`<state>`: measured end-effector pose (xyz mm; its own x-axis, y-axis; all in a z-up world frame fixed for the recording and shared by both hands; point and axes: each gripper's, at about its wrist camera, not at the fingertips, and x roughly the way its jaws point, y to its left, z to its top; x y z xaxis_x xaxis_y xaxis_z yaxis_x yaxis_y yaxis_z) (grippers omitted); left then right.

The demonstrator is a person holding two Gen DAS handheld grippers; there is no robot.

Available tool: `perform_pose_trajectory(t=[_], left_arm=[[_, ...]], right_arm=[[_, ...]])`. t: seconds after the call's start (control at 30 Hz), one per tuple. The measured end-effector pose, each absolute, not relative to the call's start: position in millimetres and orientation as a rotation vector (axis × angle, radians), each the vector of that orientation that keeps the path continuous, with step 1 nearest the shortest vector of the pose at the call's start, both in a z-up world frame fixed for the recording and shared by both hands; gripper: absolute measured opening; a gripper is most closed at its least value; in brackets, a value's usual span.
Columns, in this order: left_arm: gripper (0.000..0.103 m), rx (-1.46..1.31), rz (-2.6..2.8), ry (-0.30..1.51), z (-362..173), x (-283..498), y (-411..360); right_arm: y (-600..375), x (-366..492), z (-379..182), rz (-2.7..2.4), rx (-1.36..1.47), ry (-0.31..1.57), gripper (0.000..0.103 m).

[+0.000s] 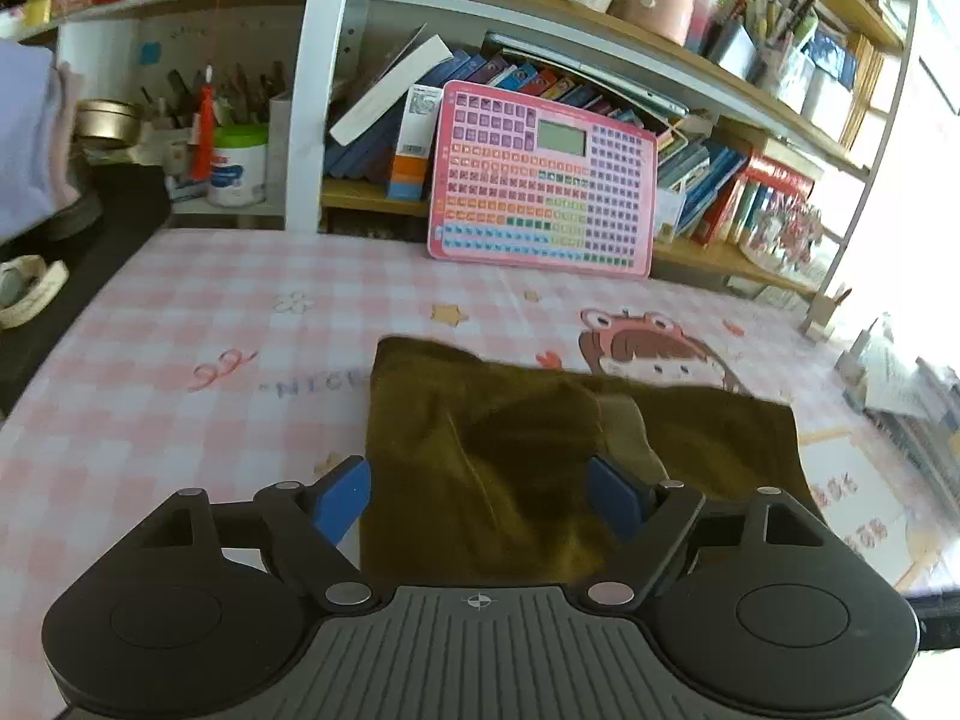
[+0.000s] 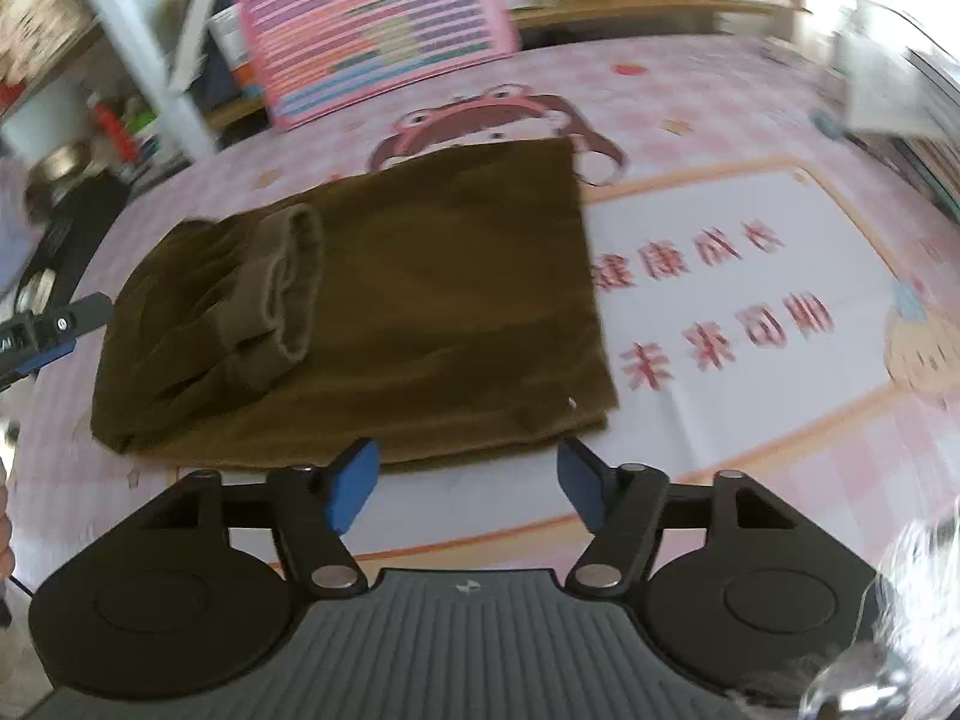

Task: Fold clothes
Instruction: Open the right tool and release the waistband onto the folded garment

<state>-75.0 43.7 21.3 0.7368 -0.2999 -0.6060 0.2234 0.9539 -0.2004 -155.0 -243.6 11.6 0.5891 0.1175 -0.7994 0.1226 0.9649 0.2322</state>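
Note:
An olive-brown garment (image 2: 420, 300) lies folded into a rough rectangle on the pink checked tablecloth (image 2: 750, 120). Its ribbed cuff (image 2: 294, 282) is turned over on top at the left. In the left wrist view the garment (image 1: 528, 450) lies straight ahead. My left gripper (image 1: 480, 498) is open, its blue fingers apart over the garment's near end, holding nothing. My right gripper (image 2: 468, 483) is open and empty, just short of the garment's near edge. The left gripper's tip also shows at the left edge of the right wrist view (image 2: 54, 330).
A pink keyboard toy (image 1: 540, 180) leans against the bookshelf (image 1: 690, 60) at the back of the table. A white jar (image 1: 237, 165) and pens stand at the back left. Stacked books and papers (image 1: 912, 396) lie at the right edge. The tablecloth (image 1: 180, 330) has cartoon prints.

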Motion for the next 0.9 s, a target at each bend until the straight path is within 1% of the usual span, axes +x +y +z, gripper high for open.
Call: perform_pose_trajectory(t=[0.13,0.23,0.4,0.53,0.73,0.9], left_arm=[[0.091,-0.154,-0.198,0.724,18.4,-101.5,19.2],[0.091,-0.158,-0.131,0.742,14.9,-116.5,-12.9],[0.091,-0.121,-0.040,0.776,15.9,-137.4,-76.6],[0.091,-0.125,0.018,0.803,16.7,-155.7,-112.5],[0.091,-0.134,0.080,0.821,21.0,-172.9,-138.0],[0.092,-0.093,0.130,0.804,23.7,-174.8,-153.6]], right_arm=[[-250.9,-142.9,12.9,0.108,0.199,0.932,0.078],[-268.2,-137.4,12.6,0.198,0.150,0.921,0.081],[-314.2,-129.7,10.3,0.316,0.144,0.931,0.083],[-341.6,-128.3,3.1,0.392,0.145,0.963,0.083],[-367.2,-133.1,-2.8,0.478,0.169,0.999,0.083],[-393.4,-120.6,-13.4,0.478,0.302,1.050,0.083]])
